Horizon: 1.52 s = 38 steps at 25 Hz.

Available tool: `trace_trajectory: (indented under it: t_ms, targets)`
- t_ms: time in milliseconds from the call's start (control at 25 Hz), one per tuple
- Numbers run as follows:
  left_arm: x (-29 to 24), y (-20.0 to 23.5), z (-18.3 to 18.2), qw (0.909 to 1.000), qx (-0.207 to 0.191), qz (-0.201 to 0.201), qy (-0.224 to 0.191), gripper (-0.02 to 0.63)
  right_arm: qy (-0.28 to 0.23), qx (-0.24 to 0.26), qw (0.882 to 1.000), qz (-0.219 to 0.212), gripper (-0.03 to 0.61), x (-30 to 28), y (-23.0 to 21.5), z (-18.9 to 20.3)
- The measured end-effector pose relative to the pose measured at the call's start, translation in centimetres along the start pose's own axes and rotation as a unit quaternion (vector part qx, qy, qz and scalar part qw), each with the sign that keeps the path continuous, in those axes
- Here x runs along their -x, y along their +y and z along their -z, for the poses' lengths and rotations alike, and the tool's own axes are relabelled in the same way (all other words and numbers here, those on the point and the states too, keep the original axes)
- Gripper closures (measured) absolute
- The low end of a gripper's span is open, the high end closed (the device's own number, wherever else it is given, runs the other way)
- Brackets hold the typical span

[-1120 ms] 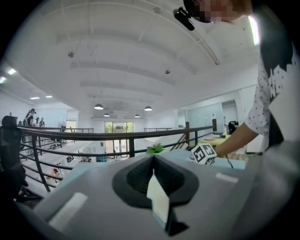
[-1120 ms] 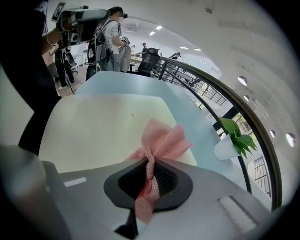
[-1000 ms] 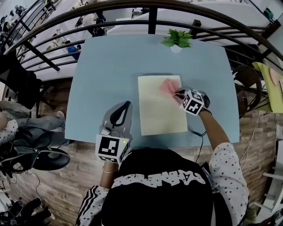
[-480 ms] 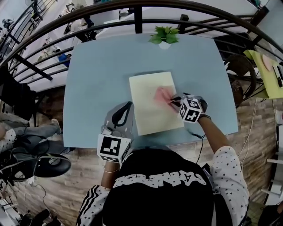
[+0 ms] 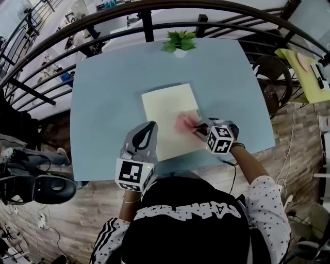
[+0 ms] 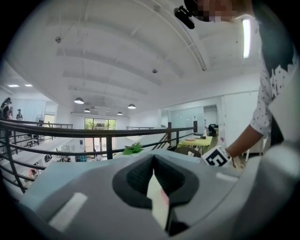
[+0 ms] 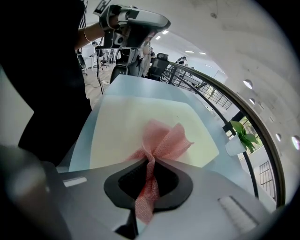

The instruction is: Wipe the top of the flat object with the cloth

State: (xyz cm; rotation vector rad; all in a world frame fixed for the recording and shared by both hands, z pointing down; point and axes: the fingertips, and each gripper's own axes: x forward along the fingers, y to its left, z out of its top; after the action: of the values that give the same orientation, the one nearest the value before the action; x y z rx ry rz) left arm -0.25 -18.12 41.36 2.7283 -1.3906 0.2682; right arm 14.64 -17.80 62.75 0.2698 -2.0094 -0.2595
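Note:
A pale yellow flat board (image 5: 166,113) lies on the light blue table (image 5: 103,103). A crumpled pink cloth (image 5: 185,122) rests on the board's near right part. My right gripper (image 5: 197,128) is shut on the cloth's edge and reaches in from the right. In the right gripper view the pink cloth (image 7: 163,137) fans out over the board (image 7: 131,122) and a strip of it runs back between the jaws of that gripper (image 7: 149,161). My left gripper (image 5: 150,125) is shut and holds nothing; it hovers over the board's near left corner. The left gripper (image 6: 153,158) points along the table.
A small potted plant (image 5: 177,42) stands at the table's far edge. A dark metal railing (image 5: 154,7) curves behind the table. A yellow-green table (image 5: 304,67) and a chair sit off to the right. Wooden floor lies around the table's near edge.
The right gripper has dragged the pink cloth from the board's far right part toward its near right part. The left gripper has stayed in place.

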Motion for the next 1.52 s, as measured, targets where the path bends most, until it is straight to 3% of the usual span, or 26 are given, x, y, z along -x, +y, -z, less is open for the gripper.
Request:
trace_trajectory:
  t_ms: [800, 1240, 1520]
  targets:
    - [-1.9, -3.1, 0.6, 0.9984, 0.008, 0.048, 0.03, 0.614, -0.03, -0.015, 0.999, -0.02, 0.56, 2.7, 5.1, -0.8]
    - [-1.6, -3.1, -1.7, 0.999, -0.006, 0.044, 0.009, 0.614, -0.043, -0.028, 0.998, -0.039, 0.558, 4.0, 6.1, -1.6]
    - [-1.0, -2.5, -1.6, 0.9996, -0.006, 0.027, 0.009, 0.614, -0.086, -0.064, 0.994, 0.023, 0.558, 5.2, 3.6, -3.0]
